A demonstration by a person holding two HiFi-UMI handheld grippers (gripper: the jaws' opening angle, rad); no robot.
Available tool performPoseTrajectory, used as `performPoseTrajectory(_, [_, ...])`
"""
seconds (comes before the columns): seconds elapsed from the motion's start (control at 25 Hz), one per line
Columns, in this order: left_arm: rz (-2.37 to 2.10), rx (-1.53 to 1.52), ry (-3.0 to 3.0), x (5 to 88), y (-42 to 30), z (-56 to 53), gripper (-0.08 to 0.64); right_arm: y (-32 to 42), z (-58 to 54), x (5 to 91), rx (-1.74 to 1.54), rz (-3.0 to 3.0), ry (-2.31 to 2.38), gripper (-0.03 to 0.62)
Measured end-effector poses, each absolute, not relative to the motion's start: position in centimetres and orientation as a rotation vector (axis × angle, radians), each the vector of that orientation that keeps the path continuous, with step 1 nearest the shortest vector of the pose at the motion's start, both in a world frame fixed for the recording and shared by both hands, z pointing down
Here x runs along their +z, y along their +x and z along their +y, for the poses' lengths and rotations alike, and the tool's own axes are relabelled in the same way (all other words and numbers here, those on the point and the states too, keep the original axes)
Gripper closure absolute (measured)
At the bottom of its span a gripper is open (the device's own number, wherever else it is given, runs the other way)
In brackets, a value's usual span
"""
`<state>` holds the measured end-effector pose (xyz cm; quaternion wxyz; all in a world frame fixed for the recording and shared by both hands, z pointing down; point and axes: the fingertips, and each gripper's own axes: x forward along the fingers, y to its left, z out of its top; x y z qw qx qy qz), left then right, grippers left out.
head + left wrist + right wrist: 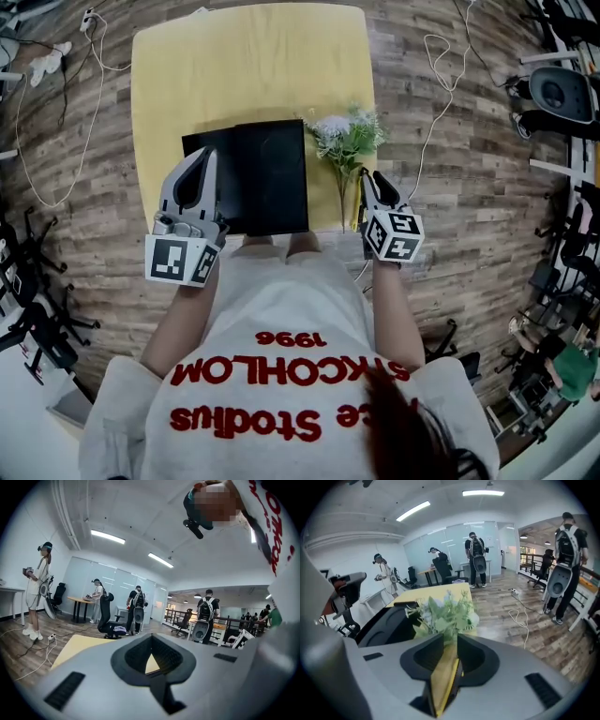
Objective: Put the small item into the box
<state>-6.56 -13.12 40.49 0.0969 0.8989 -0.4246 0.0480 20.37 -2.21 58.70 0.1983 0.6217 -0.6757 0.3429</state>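
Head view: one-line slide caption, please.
Overhead: left gripper and right gripper near a black box on a yellow table, flower sprig beside it.

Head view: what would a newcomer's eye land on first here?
The black box, dark against the bright yellow table, sits at the table's near edge. A green and white flower sprig lies just right of it, with the open right gripper at its stem end. The left gripper, jaws together, is at the box's left side.

Matt black box (269,178); smooth yellow tabletop (244,75); wood-plank floor (450,187).
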Motion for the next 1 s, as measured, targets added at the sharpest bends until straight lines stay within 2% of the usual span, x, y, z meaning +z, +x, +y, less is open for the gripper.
performPoseTrajectory(0.24, [-1.257,0.185,2.649,41.2,-7.2,-12.9,0.554,20.0,-0.1,64.3,1.024,-1.741,1.665,0.455])
performPoseTrajectory(0.68, [-1.272,0.209,2.64,41.3,-7.4,-12.7,0.554,21.0,-0.1,65.5,0.994,-1.654,1.673,0.419])
performPoseTrajectory(0.88, [-1.288,0.213,2.635,41.2,-7.7,-12.5,0.554,21.0,0.1,66.3,1.03,-1.636,1.667,0.424])
performPoseTrajectory(1.0, [-1.302,0.213,2.63,41.1,-7.9,-12.6,0.554,20.6,-0.1,66.2,1.026,-1.662,1.663,0.465])
